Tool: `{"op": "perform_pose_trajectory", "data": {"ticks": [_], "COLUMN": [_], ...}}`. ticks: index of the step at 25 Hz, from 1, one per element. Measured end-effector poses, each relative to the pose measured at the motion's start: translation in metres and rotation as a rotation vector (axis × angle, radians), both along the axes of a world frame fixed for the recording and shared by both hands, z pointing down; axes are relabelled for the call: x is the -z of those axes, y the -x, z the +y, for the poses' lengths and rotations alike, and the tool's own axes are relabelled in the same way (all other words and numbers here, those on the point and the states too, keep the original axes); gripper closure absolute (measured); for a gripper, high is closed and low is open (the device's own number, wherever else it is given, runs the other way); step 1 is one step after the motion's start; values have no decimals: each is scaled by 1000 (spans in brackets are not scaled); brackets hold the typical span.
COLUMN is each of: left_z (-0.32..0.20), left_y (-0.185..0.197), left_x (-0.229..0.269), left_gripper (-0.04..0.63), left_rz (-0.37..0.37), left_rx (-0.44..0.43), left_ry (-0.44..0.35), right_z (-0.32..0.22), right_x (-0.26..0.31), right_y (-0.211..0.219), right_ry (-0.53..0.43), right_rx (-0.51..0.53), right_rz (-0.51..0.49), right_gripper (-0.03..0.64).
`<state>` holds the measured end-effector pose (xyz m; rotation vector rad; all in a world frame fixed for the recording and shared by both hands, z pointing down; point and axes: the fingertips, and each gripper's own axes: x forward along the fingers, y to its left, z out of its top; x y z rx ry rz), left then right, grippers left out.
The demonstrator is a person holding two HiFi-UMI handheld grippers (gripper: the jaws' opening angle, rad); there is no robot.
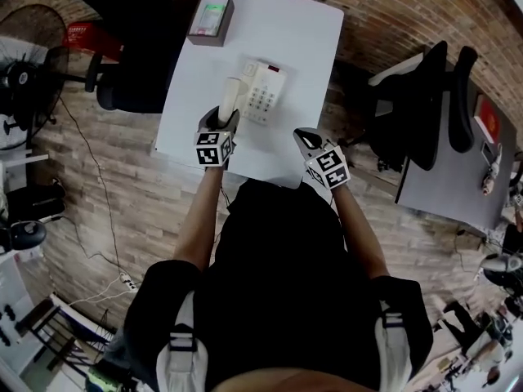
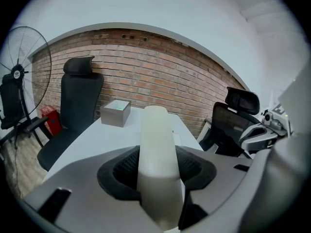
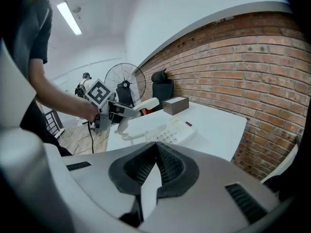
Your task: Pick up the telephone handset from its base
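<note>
Lift step is judged in hand: cream plastic telephone handset (image 2: 155,144) is clamped in the left claw (image 1: 222,121), raised off the cream push-button base (image 1: 265,92) just ahead. Jaws of the right claw (image 3: 155,164) are pressed together, nothing between. Next, a steady grip is needed while it is carried clear.

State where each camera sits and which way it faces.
Head view: on the person's head, facing steeply down at the white table and telephone base; arms and torso show.
Left gripper view: on the left gripper, facing along the held handset toward the brick wall; only its fingers show.
Right gripper view: on the right gripper, facing across the table; its closed fingers and the left forearm show.
Shared: both gripper views show the grey box and fan.
</note>
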<state>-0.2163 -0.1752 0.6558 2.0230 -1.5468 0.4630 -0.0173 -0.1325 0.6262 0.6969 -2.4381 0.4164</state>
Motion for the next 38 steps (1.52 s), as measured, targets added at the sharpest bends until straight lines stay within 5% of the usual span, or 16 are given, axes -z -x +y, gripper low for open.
{"op": "perform_pose_trajectory", "data": {"ticks": [38], "left_z": [76], "left_y": [-61], "left_x": [92], "left_gripper": [376], "left_rz": [72], "left_rx": [131], "left_ry": [-154], "right_z": [4], "right_x": [10], "right_y": [-30], "right_ry": [-24], "right_rx": [208], "right_rz": [-74], "right_gripper": [618]}}
